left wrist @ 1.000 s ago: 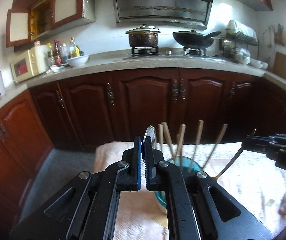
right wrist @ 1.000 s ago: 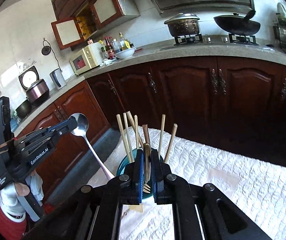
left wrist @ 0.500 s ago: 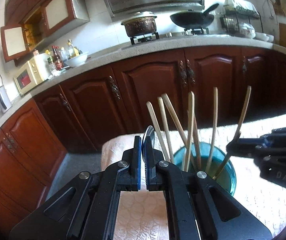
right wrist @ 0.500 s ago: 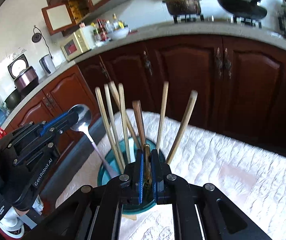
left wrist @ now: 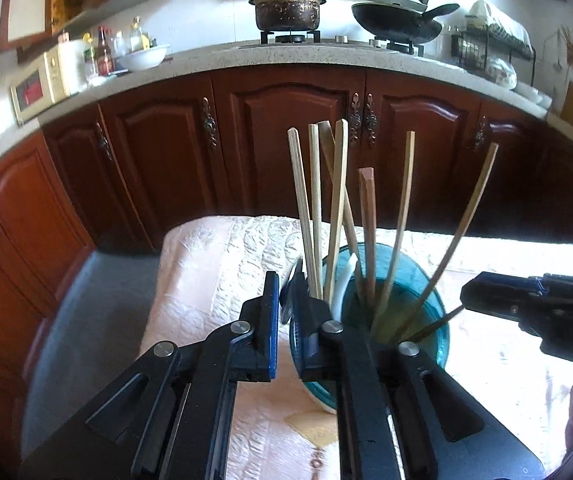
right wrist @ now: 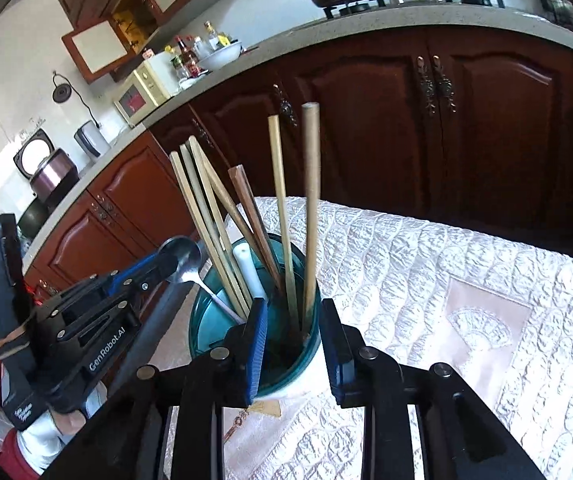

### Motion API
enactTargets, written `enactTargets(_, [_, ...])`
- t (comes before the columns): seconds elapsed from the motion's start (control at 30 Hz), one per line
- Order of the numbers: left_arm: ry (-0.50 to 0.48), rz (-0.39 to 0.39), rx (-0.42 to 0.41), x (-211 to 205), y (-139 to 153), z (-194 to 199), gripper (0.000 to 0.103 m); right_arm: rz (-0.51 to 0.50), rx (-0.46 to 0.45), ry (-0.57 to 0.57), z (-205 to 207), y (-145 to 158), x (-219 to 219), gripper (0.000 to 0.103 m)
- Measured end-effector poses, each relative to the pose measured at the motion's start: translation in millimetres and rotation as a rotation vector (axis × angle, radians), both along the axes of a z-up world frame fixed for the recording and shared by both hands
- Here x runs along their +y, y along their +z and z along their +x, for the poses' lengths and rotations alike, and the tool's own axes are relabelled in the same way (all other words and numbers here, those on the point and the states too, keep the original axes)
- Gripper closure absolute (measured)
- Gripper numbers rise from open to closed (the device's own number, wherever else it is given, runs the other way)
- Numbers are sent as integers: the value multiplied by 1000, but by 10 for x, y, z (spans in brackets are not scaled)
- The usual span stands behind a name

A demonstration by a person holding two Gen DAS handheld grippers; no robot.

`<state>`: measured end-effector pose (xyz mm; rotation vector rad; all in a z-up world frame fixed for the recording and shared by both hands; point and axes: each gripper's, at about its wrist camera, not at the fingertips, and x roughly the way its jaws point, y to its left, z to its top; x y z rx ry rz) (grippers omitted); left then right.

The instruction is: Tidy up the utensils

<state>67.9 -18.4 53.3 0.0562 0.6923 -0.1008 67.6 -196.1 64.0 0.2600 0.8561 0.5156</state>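
Note:
A teal cup [left wrist: 426,280] [right wrist: 214,320] stands on a white quilted cloth and holds several wooden chopsticks [left wrist: 336,208] [right wrist: 310,208] and a white utensil [right wrist: 248,270]. My left gripper [left wrist: 284,312] [right wrist: 168,258] holds a metal spoon [right wrist: 184,258] by its bowl at the cup's left rim, with the handle slanting down into the cup. Its jaws stand slightly apart around the spoon. My right gripper [right wrist: 292,338] is open, with its fingers either side of the cup, and holds nothing. A thin fork handle [left wrist: 430,326] leans inside the cup near the right gripper's tip [left wrist: 486,292].
The cloth-covered table [right wrist: 466,280] extends right of the cup. Dark wooden cabinets [left wrist: 286,152] and a stone counter [left wrist: 326,56] with a pot, wok, bowl and bottles run behind. Grey floor [left wrist: 86,320] lies left of the table.
Both grippers came down to the cup. The spoon's handle went into the cup. The right gripper opened and let go of the fork, which now rests in the cup.

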Motion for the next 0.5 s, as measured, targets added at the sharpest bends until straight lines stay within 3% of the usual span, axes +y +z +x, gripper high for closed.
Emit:
enactTargets(0.23, [6, -49, -12, -2, 152, -223, 61, -14, -23, -46, -260, 22, -102, 78])
enactTargets(0.37, [12, -58, -24, -34, 208, -389, 57, -39, -55, -74, -418, 90, -75, 75])
enactTargets(0.5, [32, -47, -38, -94, 254, -552, 57, -57, -98, -110, -558, 200, -52, 62])
